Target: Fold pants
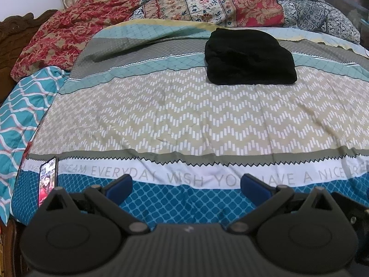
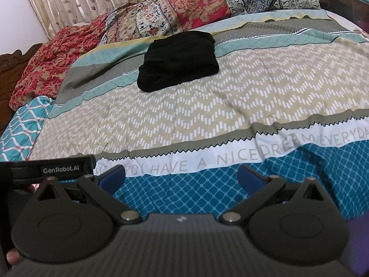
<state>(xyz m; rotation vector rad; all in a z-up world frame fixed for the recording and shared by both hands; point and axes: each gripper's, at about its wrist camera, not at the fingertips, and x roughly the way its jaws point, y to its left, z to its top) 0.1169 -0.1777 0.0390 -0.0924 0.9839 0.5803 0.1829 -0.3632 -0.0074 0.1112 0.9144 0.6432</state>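
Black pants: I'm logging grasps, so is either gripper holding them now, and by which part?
Nothing is held. Left gripper and right gripper are both open over the bedspread; the black pants lie folded farther off, untouched.

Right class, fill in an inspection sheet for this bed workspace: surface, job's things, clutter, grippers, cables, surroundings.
Surface: patterned bedsheet, a few wrinkles.
Job's things: black pants lying folded in a compact bundle, far side.
Clutter: phone at near left edge, screen lit; bunched floral quilt behind the pants.
Grippers: left gripper and right gripper open, empty, well short of the pants.
Cables: nothing seen.
Surroundings: curtain, wooden headboard.
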